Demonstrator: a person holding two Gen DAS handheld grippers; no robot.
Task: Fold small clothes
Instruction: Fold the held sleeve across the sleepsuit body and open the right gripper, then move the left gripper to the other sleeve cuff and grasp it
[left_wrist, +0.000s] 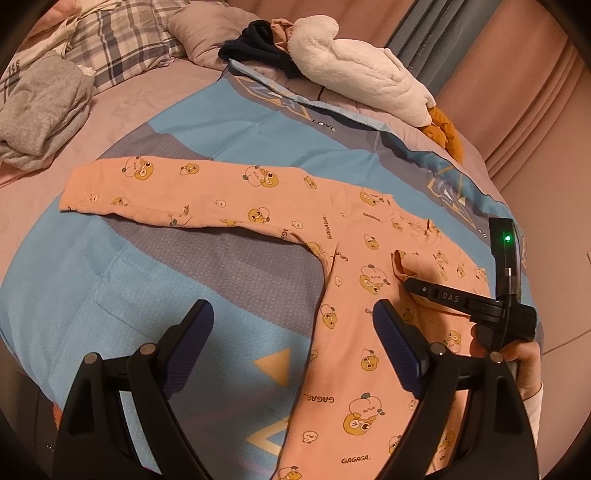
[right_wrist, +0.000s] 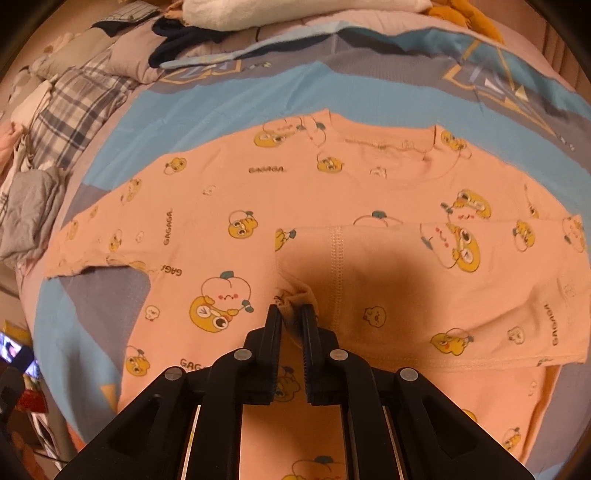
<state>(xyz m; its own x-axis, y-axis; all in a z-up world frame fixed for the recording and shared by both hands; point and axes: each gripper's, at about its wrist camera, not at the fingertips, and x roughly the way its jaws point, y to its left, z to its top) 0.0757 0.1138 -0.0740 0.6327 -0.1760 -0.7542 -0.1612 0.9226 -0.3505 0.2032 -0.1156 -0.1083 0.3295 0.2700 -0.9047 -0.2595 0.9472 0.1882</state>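
Observation:
A small pink long-sleeved shirt (left_wrist: 343, 258) with yellow cartoon prints lies flat on the blue and grey bedspread (left_wrist: 129, 266). Its left sleeve (left_wrist: 166, 192) stretches out straight to the left. Its right sleeve (right_wrist: 424, 280) is folded across the chest. My right gripper (right_wrist: 291, 314) is shut on the cuff of that folded sleeve; it also shows in the left wrist view (left_wrist: 408, 282). My left gripper (left_wrist: 293, 325) is open and empty, hovering above the shirt's left side seam near the armpit.
A white plush toy (left_wrist: 354, 62) and a dark garment (left_wrist: 255, 48) lie at the far edge of the bedspread. Folded grey clothes (left_wrist: 40, 107) and a plaid pillow (left_wrist: 125, 40) sit at the far left. Pink curtains (left_wrist: 517, 74) hang behind the bed.

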